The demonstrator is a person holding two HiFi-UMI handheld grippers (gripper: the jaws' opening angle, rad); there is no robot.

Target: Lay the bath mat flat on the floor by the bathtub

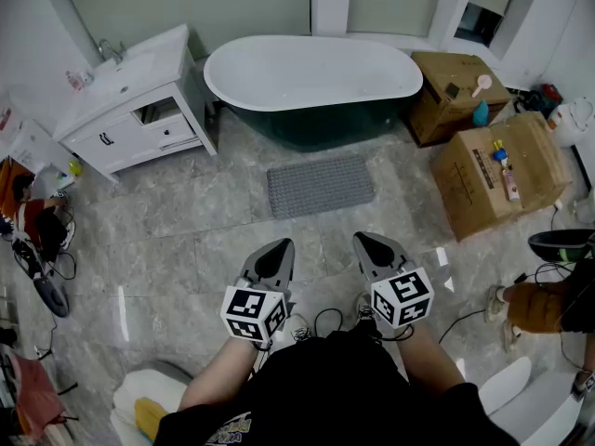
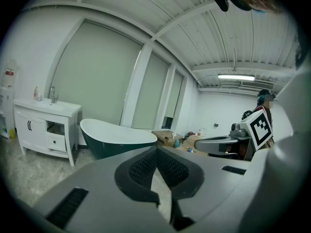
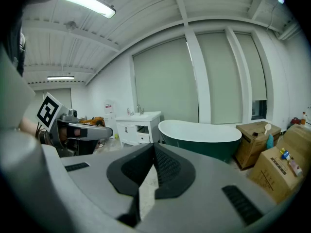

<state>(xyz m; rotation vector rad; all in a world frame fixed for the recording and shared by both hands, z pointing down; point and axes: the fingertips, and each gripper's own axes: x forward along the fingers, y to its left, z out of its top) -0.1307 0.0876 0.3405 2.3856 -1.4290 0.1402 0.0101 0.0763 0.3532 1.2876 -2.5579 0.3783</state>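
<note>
1. seeing a white bathtub (image 1: 311, 77) with dark green sides along the far windowed wall.
2. noting a white vanity cabinet (image 1: 130, 100) to its left and cardboard boxes (image 1: 502, 170) to its right.
3. finding the grey bath mat (image 1: 321, 186) lying flat and unfolded on the floor (image 1: 186, 240), just in front of the bathtub, apart from both grippers.
4. holding the left gripper (image 1: 279, 245) close to the body, jaws closed tip to tip on nothing.
5. holding the right gripper (image 1: 364, 239) beside it, likewise closed and empty.
</note>
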